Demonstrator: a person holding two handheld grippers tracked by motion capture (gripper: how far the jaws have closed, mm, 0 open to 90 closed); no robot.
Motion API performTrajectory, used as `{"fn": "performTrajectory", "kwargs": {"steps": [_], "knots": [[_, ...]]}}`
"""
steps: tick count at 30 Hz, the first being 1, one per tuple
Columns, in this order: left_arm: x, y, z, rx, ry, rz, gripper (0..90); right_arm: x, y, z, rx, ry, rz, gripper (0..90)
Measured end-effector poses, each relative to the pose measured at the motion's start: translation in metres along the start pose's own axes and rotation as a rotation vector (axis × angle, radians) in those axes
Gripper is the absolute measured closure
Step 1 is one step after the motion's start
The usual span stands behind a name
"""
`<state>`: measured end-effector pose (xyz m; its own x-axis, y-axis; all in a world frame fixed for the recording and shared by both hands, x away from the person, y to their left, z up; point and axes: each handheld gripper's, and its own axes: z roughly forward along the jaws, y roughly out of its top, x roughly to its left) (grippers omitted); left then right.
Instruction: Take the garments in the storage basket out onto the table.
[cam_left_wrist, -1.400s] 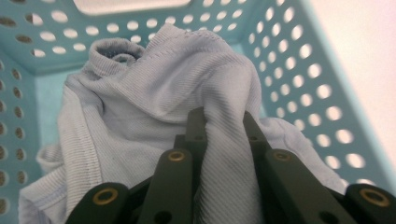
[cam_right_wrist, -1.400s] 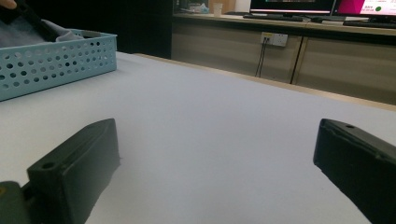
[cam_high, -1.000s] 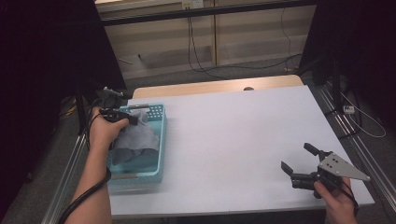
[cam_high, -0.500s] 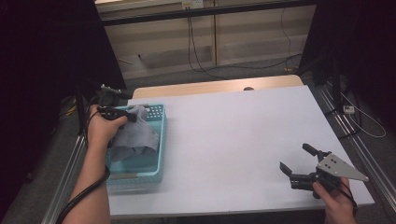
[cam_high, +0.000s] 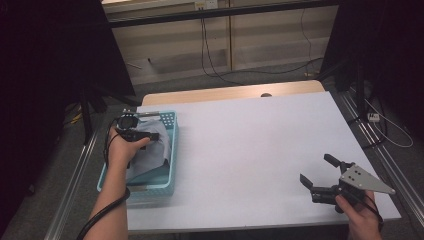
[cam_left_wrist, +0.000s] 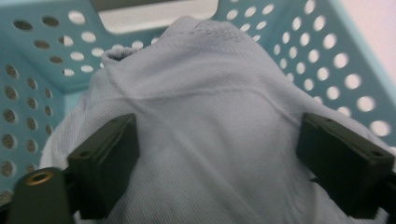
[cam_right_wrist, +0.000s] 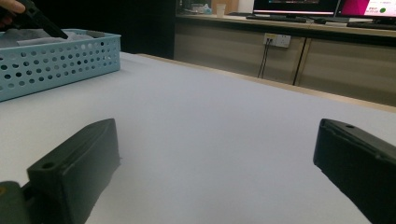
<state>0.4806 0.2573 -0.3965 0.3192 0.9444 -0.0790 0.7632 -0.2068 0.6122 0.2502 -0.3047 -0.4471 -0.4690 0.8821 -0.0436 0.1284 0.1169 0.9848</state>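
A pale grey-blue cloth (cam_high: 152, 154) lies heaped in a light blue perforated basket (cam_high: 173, 150) at the table's left edge. My left gripper (cam_high: 151, 136) sits low over the cloth inside the basket. Its jaws have just been opening and now stand wide apart. In the left gripper view the cloth (cam_left_wrist: 210, 88) bulges between the spread jaws of that gripper (cam_left_wrist: 217, 140), and the pads do not pinch it. My right gripper (cam_high: 316, 168) rests open near the front right corner of the table. In the right gripper view, nothing but bare tabletop lies between its jaws (cam_right_wrist: 219, 154).
The white tabletop (cam_high: 250, 145) stretches between the basket and the right hand. The basket's walls (cam_left_wrist: 37, 60) close in around the left gripper. Across the table the basket (cam_right_wrist: 56, 60) stands far left in the right gripper view. Cabinets and cables lie beyond the far edge.
The left hand has sunk into the basket with the cloth. Its jaws have gone from shut on the cloth to wide apart, and the cloth has settled in the basket. The right gripper has kept still.
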Motion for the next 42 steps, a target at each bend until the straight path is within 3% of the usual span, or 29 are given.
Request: {"fn": "performTrajectory", "kwargs": {"steps": [4,5,11,17,23,30,34,42], "knots": [[0.001,-0.008,0.009,-0.010,0.005,0.006,5.3,0.000,0.000,0.000,0.000,-0.001,-0.001,0.0],[0.003,-0.013,0.014,0.009,0.006,0.002,4.8,0.000,0.000,0.000,0.001,0.001,0.002,0.0],[0.008,-0.024,0.028,0.054,-0.006,-0.046,4.1,0.001,-0.001,0.001,0.002,0.009,0.004,0.0],[0.008,-0.032,0.040,0.034,-0.021,-0.084,0.2,0.000,-0.002,0.002,0.007,0.006,0.004,0.0],[0.007,-0.031,0.040,0.050,-0.023,-0.087,0.0,0.002,0.000,0.002,0.002,0.015,-0.004,0.0],[0.003,-0.034,0.043,0.027,-0.001,-0.108,0.0,0.002,0.000,0.005,0.000,0.018,-0.005,0.0],[0.000,-0.033,0.043,0.042,0.015,-0.093,0.5,0.004,0.000,0.006,0.002,0.026,-0.005,0.0],[0.000,-0.029,0.040,0.075,0.005,-0.097,10.1,0.004,0.001,0.005,0.000,0.029,-0.003,0.0]]}}
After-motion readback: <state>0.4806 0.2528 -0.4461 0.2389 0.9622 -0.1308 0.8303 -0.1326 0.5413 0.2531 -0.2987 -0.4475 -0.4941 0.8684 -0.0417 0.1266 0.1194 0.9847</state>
